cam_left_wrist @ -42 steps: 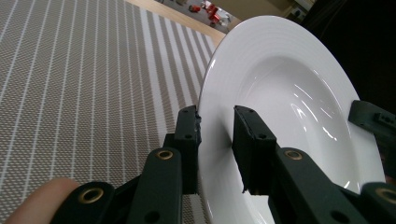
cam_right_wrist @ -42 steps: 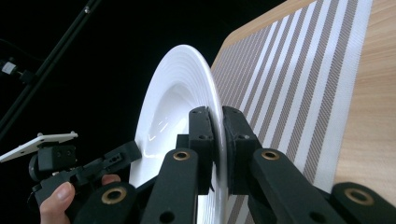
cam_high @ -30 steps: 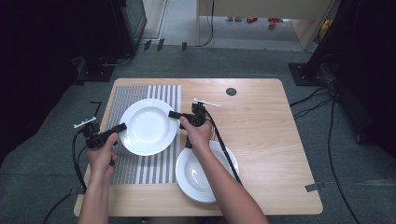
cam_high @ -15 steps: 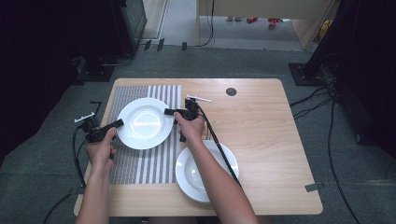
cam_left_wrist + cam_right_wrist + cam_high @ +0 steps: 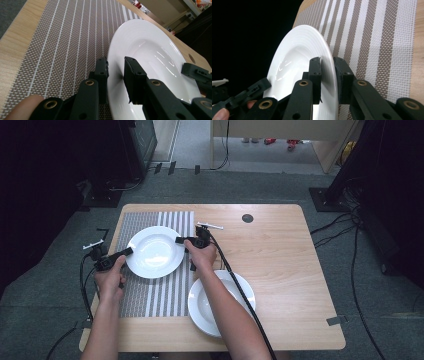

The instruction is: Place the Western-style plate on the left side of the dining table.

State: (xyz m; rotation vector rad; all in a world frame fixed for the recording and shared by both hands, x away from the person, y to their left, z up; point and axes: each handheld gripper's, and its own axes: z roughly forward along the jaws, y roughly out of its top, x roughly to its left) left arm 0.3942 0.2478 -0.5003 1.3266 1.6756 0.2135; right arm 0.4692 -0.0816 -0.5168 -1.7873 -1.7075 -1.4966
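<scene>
Grippers clamping opposite rims of round white ceramic plate [image 5: 154, 251]: left gripper [image 5: 115, 75], right gripper [image 5: 327, 75] sharing load, keeping it level over striped woven placemat [image 5: 160, 292].

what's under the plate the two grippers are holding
The striped placemat lies under the held plate, on the wooden table. The left gripper and right gripper clamp opposite rims. Whether the plate rests on the mat or hangs above it is unclear.

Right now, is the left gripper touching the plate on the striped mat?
Touching. In the left gripper view the left gripper has its jaws clamped on the rim of the plate, one on each side, no gap.
</scene>
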